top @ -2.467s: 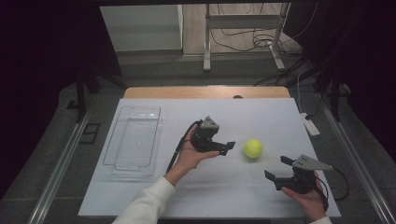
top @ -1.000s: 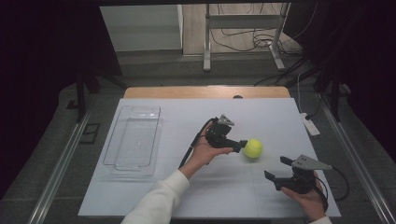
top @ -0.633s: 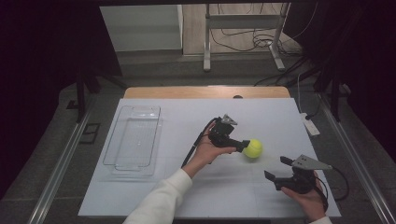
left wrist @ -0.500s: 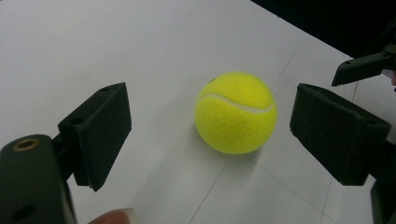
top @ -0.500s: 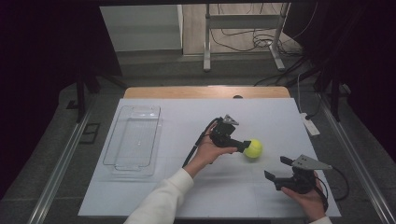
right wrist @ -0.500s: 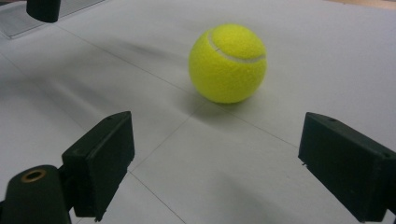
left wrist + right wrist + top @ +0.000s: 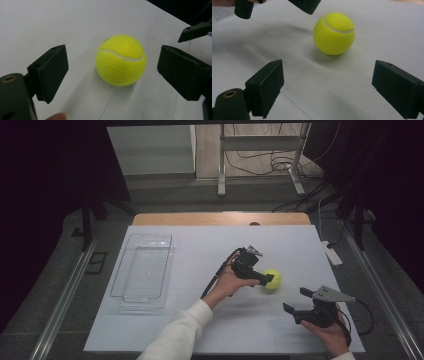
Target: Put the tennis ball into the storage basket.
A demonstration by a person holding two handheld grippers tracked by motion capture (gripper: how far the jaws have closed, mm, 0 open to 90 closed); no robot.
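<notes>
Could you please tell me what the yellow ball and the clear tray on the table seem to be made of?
Yellow-green tennis ball: fuzzy felt cover, matte, with a pale curved seam; probably rubber inside, though hidden. Clear rectangular tray: see-through and glossy with bright rim glints, likely hard plastic; glass cannot be ruled out.

The high view looks forward and down on the whole table (image 7: pixel 200 330) from afar, while each gripper view sits close and low over it, and all three share the tennis ball (image 7: pixel 272 278) (image 7: pixel 121 60) (image 7: pixel 334 33), seen from opposite sides.
</notes>
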